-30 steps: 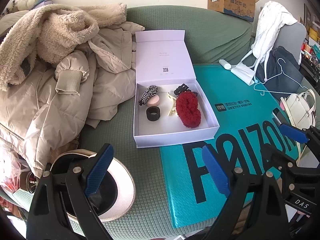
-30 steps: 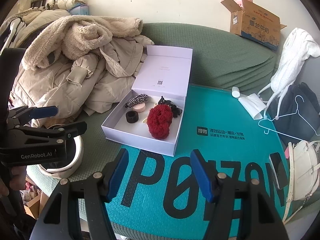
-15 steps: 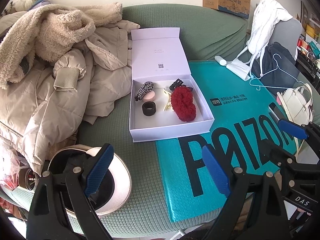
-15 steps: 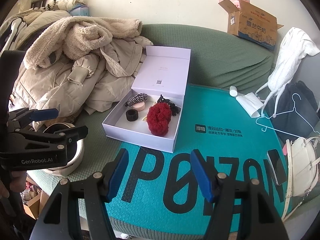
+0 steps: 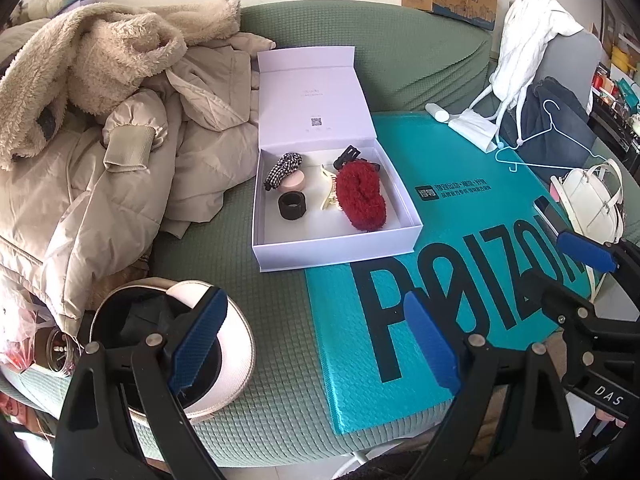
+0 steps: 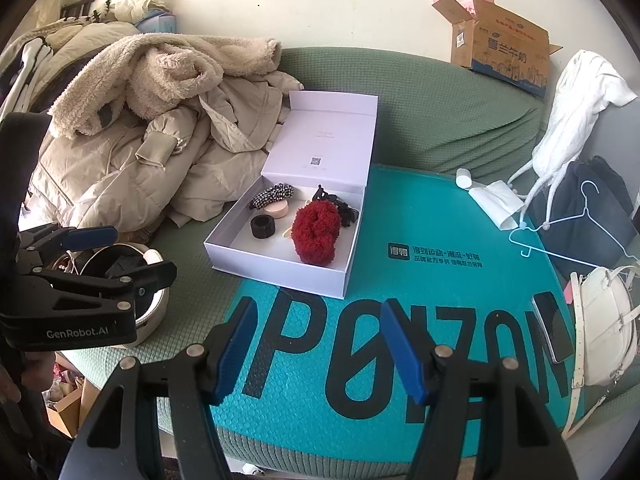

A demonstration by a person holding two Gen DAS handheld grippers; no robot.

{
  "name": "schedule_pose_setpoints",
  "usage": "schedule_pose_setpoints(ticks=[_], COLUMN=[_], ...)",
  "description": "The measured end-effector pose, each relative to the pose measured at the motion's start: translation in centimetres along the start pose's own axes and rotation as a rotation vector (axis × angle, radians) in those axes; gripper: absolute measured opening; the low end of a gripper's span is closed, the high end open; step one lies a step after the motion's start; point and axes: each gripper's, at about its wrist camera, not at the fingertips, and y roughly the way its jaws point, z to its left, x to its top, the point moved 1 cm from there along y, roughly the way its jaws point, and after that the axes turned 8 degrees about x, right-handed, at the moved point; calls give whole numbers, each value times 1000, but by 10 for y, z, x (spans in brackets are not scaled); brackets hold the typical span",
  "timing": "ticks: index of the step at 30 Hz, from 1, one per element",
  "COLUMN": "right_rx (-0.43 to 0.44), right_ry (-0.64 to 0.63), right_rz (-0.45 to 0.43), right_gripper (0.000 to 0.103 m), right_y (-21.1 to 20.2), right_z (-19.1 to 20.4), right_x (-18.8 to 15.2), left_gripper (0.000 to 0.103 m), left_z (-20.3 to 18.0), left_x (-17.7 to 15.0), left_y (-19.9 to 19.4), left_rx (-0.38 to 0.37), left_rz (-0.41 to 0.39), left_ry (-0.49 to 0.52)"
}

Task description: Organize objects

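Both hand-held grippers gape empty – only the right wrist view shows the phone (image 6: 554, 330).

box (image 5: 336, 246) pale lilac-white | scrunchie (image 5: 360, 196) deep red, fuzzy | hair tie (image 5: 283, 167) black-and-white check | round compact (image 5: 292, 181) pink | band (image 5: 292, 206) black | claw clip (image 5: 329, 192) cream | mailer (image 5: 460, 216) teal, black lettering | sofa cover (image 5: 276, 340) green, waffle-textured | coat (image 5: 120, 168) beige | gripper pads (image 5: 199, 336) blue | handbag (image 6: 604, 320) white
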Motion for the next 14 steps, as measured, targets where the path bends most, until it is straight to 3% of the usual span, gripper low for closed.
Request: schedule_pose_setpoints(ticks=[14], right_rx=[-12], right_ry=[29], right_rz=[17], right_gripper=[65], right_y=[7], right_z=[-10], right_x=[-6], left_gripper=[93], left_z=[-15], left_x=[-1], left_y=[12], left_rx=[-16], left_rz=[17], left_ry=[30])
